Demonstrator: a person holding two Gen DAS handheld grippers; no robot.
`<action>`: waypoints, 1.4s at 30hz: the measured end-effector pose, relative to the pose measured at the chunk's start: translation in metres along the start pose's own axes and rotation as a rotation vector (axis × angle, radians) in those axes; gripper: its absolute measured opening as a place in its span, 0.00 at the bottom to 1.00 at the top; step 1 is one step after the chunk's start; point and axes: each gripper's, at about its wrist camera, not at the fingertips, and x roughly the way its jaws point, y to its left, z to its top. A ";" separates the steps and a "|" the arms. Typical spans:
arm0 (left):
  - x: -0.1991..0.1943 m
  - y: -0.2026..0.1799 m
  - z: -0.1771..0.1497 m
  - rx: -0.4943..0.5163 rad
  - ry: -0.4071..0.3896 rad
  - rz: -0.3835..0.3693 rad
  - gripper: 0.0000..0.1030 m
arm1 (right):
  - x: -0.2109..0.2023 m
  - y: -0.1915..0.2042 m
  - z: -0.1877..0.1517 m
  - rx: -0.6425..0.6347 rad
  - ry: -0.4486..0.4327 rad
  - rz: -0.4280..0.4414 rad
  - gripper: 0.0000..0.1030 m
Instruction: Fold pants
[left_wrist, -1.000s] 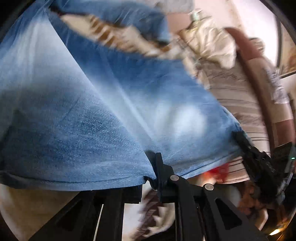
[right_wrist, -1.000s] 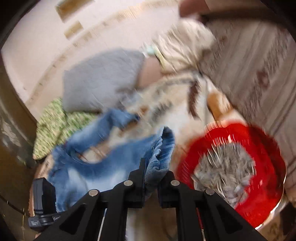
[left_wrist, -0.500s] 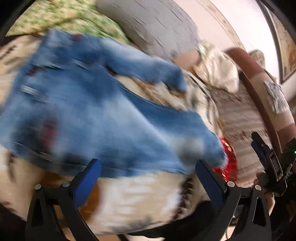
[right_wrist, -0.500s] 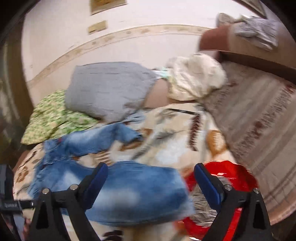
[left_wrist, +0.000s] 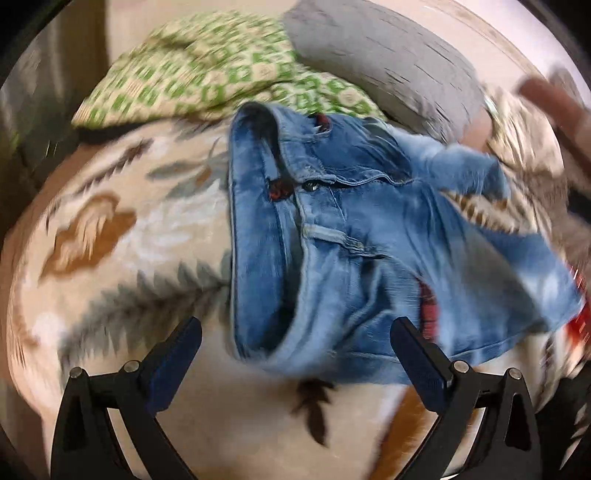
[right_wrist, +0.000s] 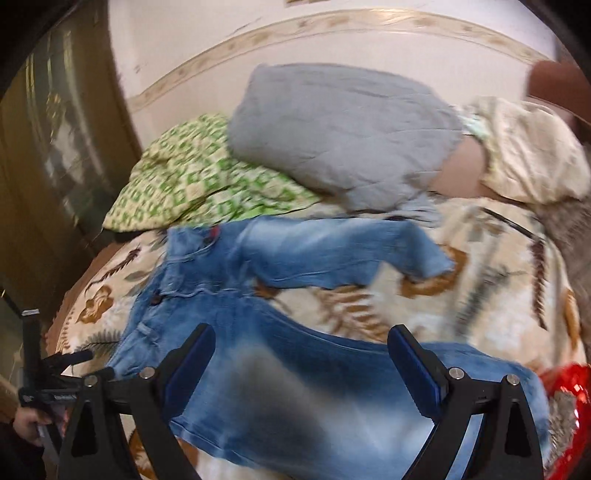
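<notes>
Both claws, left (left_wrist: 295, 347) and right (right_wrist: 301, 356), newly released, jeans (right_wrist: 295, 387) now dropped flat.

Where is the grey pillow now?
In the right wrist view the grey pillow lies at the far side, against the wall, partly on the green patterned cloth and behind the jeans.

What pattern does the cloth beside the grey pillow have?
The cloth has green squares on cream, clearest in the right wrist view.
</notes>
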 end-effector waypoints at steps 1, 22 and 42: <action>0.004 -0.001 0.001 0.027 -0.002 0.001 0.98 | 0.010 0.013 0.005 -0.023 0.016 0.015 0.93; 0.017 0.045 -0.019 0.036 0.032 -0.331 0.22 | 0.252 0.232 0.099 -0.345 0.255 0.023 0.93; -0.038 0.143 -0.015 -0.083 -0.027 0.111 0.00 | 0.270 0.277 0.094 -0.269 0.243 0.092 0.21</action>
